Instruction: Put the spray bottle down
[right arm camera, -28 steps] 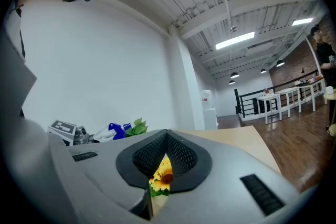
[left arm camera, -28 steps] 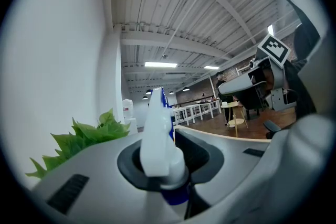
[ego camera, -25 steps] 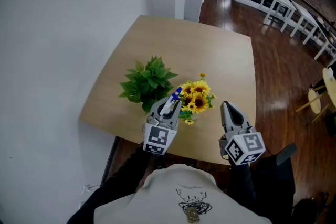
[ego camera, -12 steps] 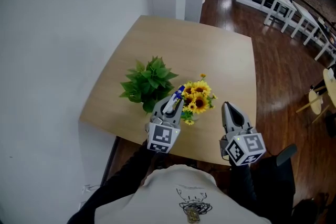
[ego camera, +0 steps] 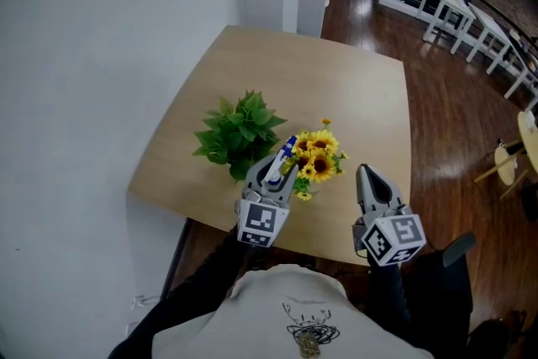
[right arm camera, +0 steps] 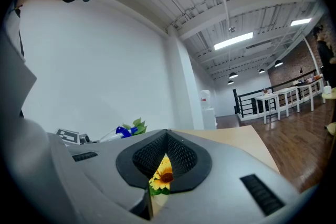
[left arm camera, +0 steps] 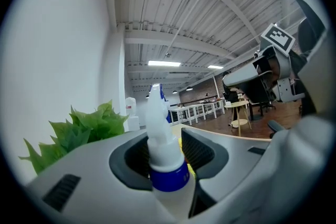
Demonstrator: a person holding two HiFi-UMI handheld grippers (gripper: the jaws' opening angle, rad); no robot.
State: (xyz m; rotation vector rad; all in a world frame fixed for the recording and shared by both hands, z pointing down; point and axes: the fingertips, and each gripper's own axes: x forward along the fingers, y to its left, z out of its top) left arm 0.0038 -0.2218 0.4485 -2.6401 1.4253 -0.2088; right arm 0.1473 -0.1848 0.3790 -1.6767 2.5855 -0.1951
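Observation:
The spray bottle (ego camera: 278, 166), white with a blue collar and blue nozzle tip, stands upright between the jaws of my left gripper (ego camera: 282, 161) near the table's front edge. In the left gripper view the bottle's neck (left arm camera: 160, 136) leans against the left pad while the jaws of the left gripper (left arm camera: 170, 138) are opening; a gap shows at the right pad. Whether the bottle's base rests on the table is hidden. My right gripper (ego camera: 367, 173) hovers empty to the right, jaws together. The right gripper view looks past the right gripper's (right arm camera: 167, 135) pads and catches the bottle (right arm camera: 118, 132) at left.
On the light wooden table (ego camera: 336, 80), a leafy green plant (ego camera: 239, 133) and a bunch of sunflowers (ego camera: 319, 155) stand just beyond the left gripper. A white wall runs along the left. White tables (ego camera: 471, 13) and a railing stand on the dark wood floor at the far right.
The left gripper sits very slightly further right in the head view, still round the bottle. The right gripper has not moved.

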